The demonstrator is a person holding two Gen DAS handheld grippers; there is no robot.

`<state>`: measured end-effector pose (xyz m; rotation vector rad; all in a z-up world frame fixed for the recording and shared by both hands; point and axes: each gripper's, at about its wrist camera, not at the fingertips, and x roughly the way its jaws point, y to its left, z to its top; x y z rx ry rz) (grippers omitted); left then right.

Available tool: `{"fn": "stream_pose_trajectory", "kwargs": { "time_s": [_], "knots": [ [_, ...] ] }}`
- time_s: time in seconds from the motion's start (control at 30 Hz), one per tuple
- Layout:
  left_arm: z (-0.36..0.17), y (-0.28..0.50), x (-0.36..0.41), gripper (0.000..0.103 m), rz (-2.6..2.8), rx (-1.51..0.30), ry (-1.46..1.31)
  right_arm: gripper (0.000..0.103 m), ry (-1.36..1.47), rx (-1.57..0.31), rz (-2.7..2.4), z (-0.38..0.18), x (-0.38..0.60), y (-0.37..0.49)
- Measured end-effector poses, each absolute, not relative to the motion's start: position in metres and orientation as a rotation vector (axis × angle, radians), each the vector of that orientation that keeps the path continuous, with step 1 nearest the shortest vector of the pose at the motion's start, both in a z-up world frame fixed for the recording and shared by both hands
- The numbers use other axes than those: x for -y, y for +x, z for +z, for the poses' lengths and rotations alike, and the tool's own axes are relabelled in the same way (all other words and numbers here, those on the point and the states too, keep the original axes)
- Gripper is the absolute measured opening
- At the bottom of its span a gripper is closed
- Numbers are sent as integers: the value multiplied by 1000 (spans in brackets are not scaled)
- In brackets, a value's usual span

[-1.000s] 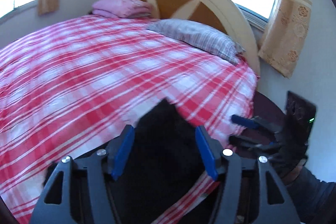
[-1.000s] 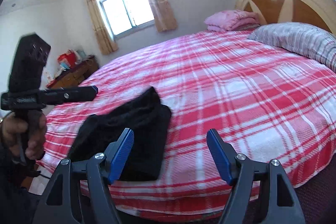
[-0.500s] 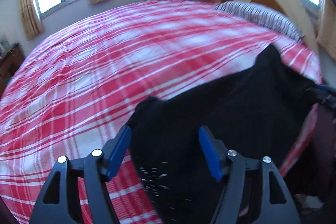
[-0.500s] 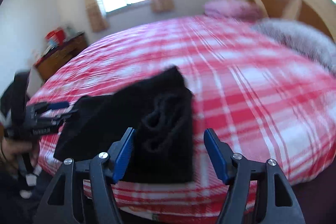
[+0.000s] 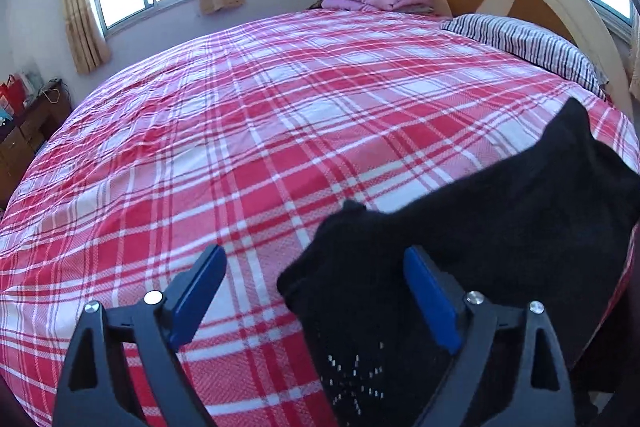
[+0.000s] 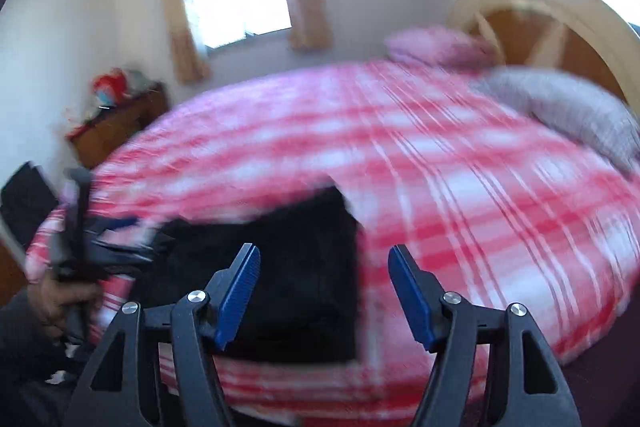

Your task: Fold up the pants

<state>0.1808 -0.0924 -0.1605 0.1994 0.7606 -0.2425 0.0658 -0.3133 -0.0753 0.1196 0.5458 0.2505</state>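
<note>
Black folded pants (image 5: pixel 500 227) lie on the red-and-white plaid bed sheet (image 5: pixel 240 147) — left gripper (image 5: pixel 316 303) has just been opening, gripping nothing; right gripper (image 6: pixel 324 291) fingers spread, empty.

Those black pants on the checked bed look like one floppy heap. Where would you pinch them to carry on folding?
I would pinch the black pants at the loose corner that sticks out onto the plaid bedspread. The left gripper, whose jaws have just been opening, hangs there with nothing pinched. Come down from above at the near bed edge, since flat cloth offers only edges to grip.
</note>
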Motion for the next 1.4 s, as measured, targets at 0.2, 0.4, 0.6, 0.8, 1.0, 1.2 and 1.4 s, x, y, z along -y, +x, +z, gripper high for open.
{"fn": "stream_pose_trajectory", "kwargs": {
  "time_s": [0.2,0.4,0.6,0.8,1.0,1.2,1.4],
  "knots": [
    [-167,194,89,93,-233,-784,191,68,56,-677,436,-96,255,120],
    [-182,214,68,96,-234,-857,41,66,248,-821,284,-142,295,156],
    [-183,209,70,96,-230,-849,33,66,187,-791,284,-134,292,137],
    [-161,187,66,96,-224,-796,58,67,121,-696,283,-118,291,103],
    [-157,176,72,96,-246,-787,78,67,15,-718,292,-133,283,79],
    [-167,174,79,96,-253,-820,85,68,-23,-720,283,-145,281,80],
    [-165,164,76,96,-265,-823,74,68,36,-670,304,-126,291,69]
  ]
}}
